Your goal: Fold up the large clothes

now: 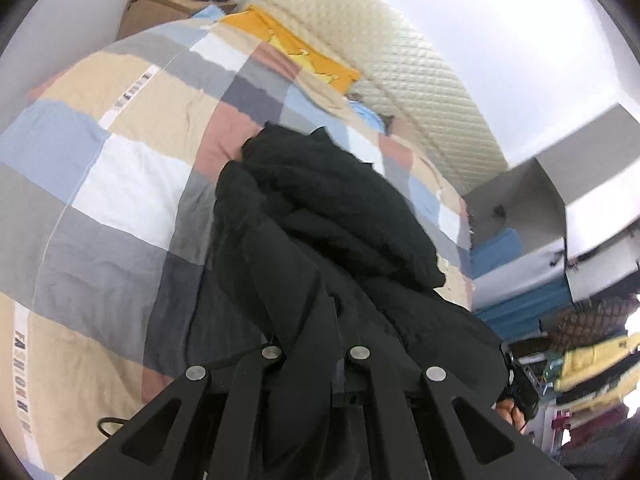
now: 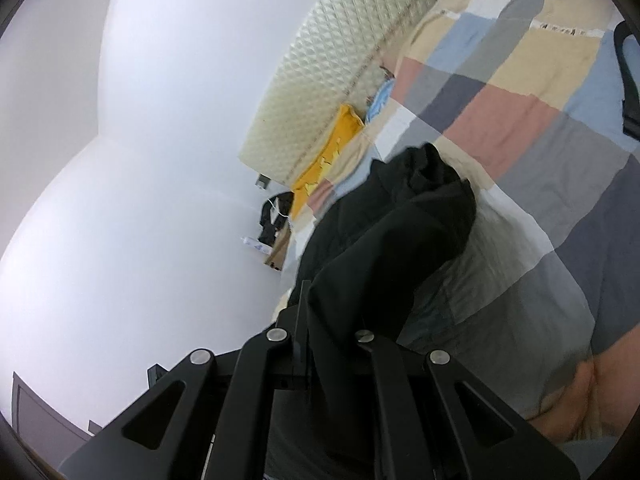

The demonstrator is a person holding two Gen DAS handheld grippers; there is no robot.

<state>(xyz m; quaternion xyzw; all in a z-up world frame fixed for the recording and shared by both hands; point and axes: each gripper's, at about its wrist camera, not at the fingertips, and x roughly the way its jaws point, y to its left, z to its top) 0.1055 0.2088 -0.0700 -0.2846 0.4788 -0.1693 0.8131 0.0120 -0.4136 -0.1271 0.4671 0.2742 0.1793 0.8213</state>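
A large black garment (image 1: 320,216) hangs bunched above the checked bedspread (image 1: 120,168). My left gripper (image 1: 338,304) is shut on an edge of the garment, and cloth drapes over both fingers. In the right wrist view the same black garment (image 2: 400,232) rises from the bedspread (image 2: 540,140) into my right gripper (image 2: 320,292), which is shut on a fold of it. Cloth covers the fingertips in both views. The garment's far end still rests on the bed.
A quilted cream headboard (image 1: 420,64) and a yellow pillow (image 1: 296,44) lie at the bed's far end. A cardboard box (image 1: 156,12) stands by the wall. Shelves with blue boxes (image 1: 520,272) and stacked clothes (image 1: 592,364) are at the right. A hand (image 1: 516,412) shows there.
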